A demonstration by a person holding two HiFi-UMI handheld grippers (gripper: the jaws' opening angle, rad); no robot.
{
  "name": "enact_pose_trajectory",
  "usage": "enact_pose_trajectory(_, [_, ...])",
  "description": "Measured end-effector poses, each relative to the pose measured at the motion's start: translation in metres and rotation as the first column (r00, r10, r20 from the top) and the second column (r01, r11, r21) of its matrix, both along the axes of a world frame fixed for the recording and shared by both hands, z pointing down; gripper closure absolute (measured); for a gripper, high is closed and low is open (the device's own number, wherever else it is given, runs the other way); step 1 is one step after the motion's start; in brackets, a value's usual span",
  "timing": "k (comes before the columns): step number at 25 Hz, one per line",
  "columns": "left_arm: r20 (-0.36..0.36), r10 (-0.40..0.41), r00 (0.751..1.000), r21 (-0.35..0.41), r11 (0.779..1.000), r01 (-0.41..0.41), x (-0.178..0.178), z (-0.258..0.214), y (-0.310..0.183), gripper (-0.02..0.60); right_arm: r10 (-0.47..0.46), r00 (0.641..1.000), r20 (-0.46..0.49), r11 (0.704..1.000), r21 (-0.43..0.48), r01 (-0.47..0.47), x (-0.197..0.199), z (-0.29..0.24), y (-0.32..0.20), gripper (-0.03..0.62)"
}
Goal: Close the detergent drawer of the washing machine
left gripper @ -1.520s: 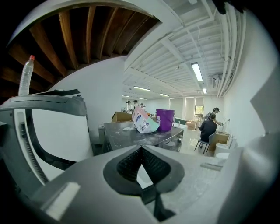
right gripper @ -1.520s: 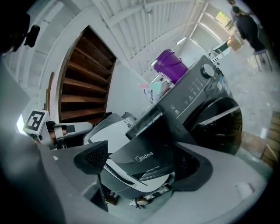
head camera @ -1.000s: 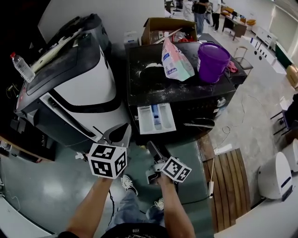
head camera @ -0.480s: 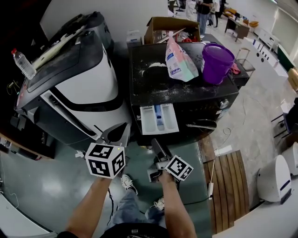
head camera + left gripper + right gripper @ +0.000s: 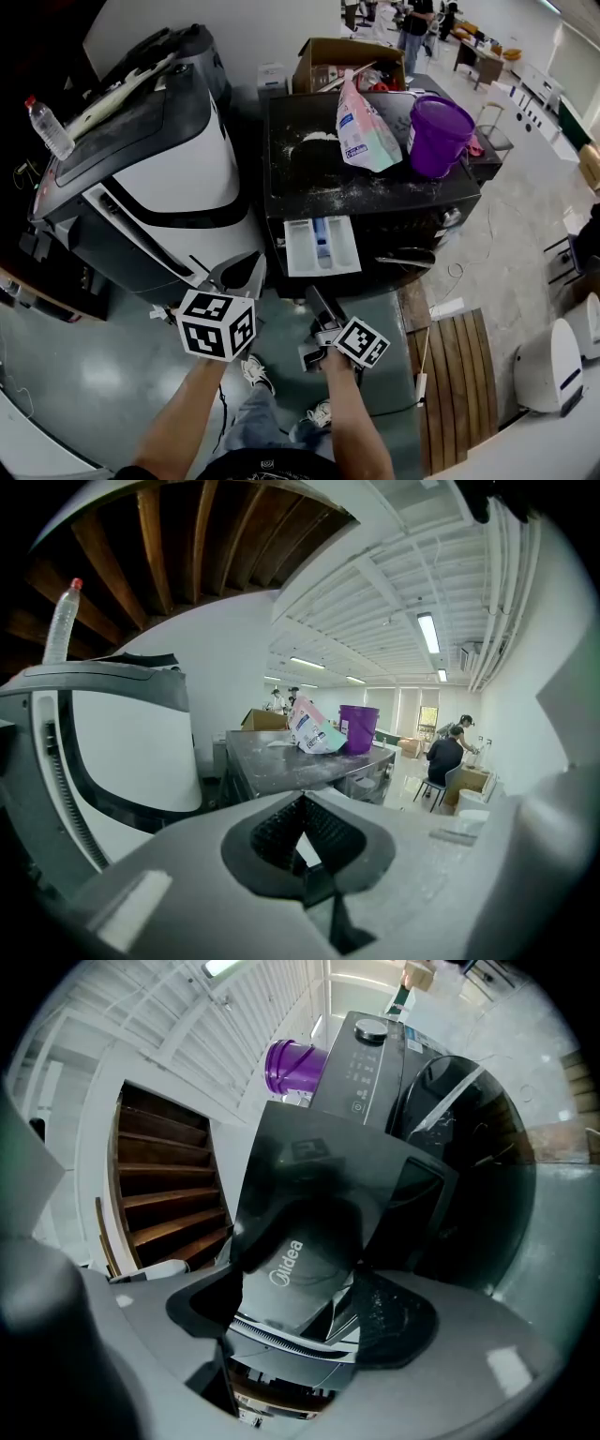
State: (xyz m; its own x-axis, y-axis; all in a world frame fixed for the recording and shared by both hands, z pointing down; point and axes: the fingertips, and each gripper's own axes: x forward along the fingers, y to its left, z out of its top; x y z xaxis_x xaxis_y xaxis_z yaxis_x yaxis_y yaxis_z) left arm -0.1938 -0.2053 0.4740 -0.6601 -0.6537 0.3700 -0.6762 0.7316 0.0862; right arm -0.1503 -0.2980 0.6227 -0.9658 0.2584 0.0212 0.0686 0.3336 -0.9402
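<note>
Approach to open detergent drawer (image 5: 322, 246), right gripper (image 5: 314, 298) at its 6 o'clock with jaws apart, left gripper (image 5: 234, 274) with jaws together; next, likely a straight push toward 12 o'clock.

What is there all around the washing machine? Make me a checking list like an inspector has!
Surface: washing machine top, dark, dusted with white powder.
Job's things: detergent drawer pulled out, not yet closed.
Clutter: detergent bag and purple bucket on top; cardboard box behind; water bottle on the white machine to the left.
Grippers: left gripper shut, holding nothing; right gripper open, aimed at the drawer front, short of it.
Cables: thin cable on the floor to the right of the machine.
Surroundings: wooden platform on the floor; people far at the back.
</note>
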Motion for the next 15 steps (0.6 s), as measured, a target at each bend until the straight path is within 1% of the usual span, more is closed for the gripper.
enact_pose_trajectory(3, [-0.005,0.003,1.000,0.004,1.000,-0.003,0.000,0.000,0.000,0.581,0.009,1.000,-0.007,1.000,0.001,-0.009,-0.005,0.000,-0.002,0.232])
enact_pose_trajectory(7, [-0.010,-0.001,1.000,0.006,1.000,0.001,-0.004,0.001,0.002,0.581,-0.001,1.000,-0.010,1.000,0.001,0.001,-0.009,-0.001,-0.003,0.229])
enact_pose_trajectory(15, [-0.014,0.006,1.000,0.013,1.000,-0.006,-0.013,-0.001,0.004,0.581,0.008,0.999,-0.038,1.000,0.015,-0.007,-0.028,-0.001,-0.005,0.230])
